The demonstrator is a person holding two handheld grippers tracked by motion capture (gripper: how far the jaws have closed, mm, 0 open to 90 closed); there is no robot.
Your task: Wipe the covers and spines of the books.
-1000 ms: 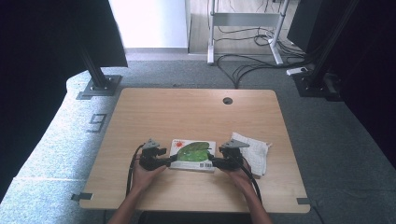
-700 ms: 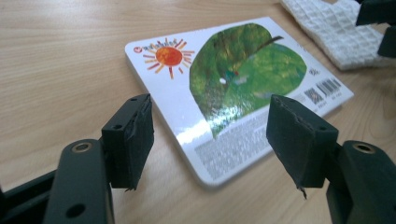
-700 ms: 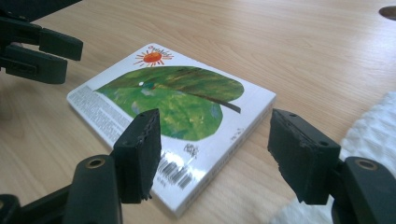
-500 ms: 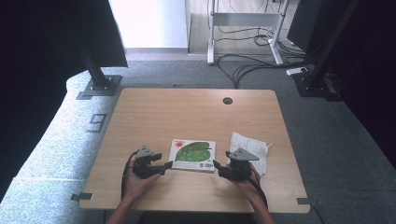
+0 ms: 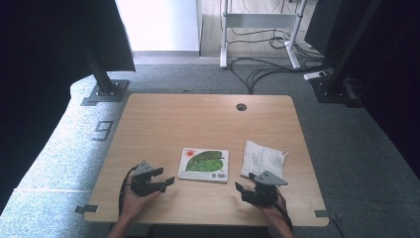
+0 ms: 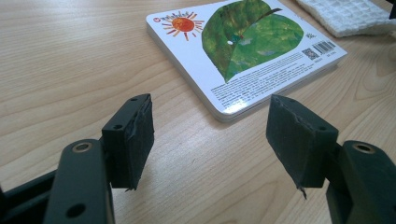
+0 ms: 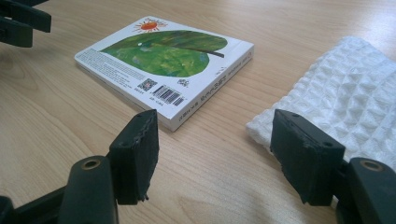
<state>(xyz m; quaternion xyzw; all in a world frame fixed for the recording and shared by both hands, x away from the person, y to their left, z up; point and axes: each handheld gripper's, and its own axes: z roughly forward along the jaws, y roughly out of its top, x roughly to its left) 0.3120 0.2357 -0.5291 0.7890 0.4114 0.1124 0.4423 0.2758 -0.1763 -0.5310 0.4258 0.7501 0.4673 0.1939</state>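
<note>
You are holding your left tool [image 5: 168, 181] over the near left part of the tabletop [image 5: 198, 116], its jaws standing apart with nothing between them. In the left gripper view the two black pads are framing bare wood, and the book [image 6: 243, 51] is lying flat just beyond them, close but not touching.

Your right tool [image 5: 241, 190] is sitting over the near right part of the tabletop, jaws likewise spread and holding nothing; they have just been opening. In the right gripper view its left pad is showing just near of the book's [image 7: 163, 65] barcode corner, and its right pad is showing in front of the near edge of the white waffle cloth [image 7: 345, 98].

The book [image 5: 203, 164] is resting cover up, showing a green leaf and an orange sun, near the middle of the tabletop's near half, between your two tools and slightly farther from you than both. The cloth [image 5: 261, 159] is lying just to the right of the book, a strip of bare wood separating them. A round cable hole [image 5: 241, 106] is sitting near the far edge
</note>
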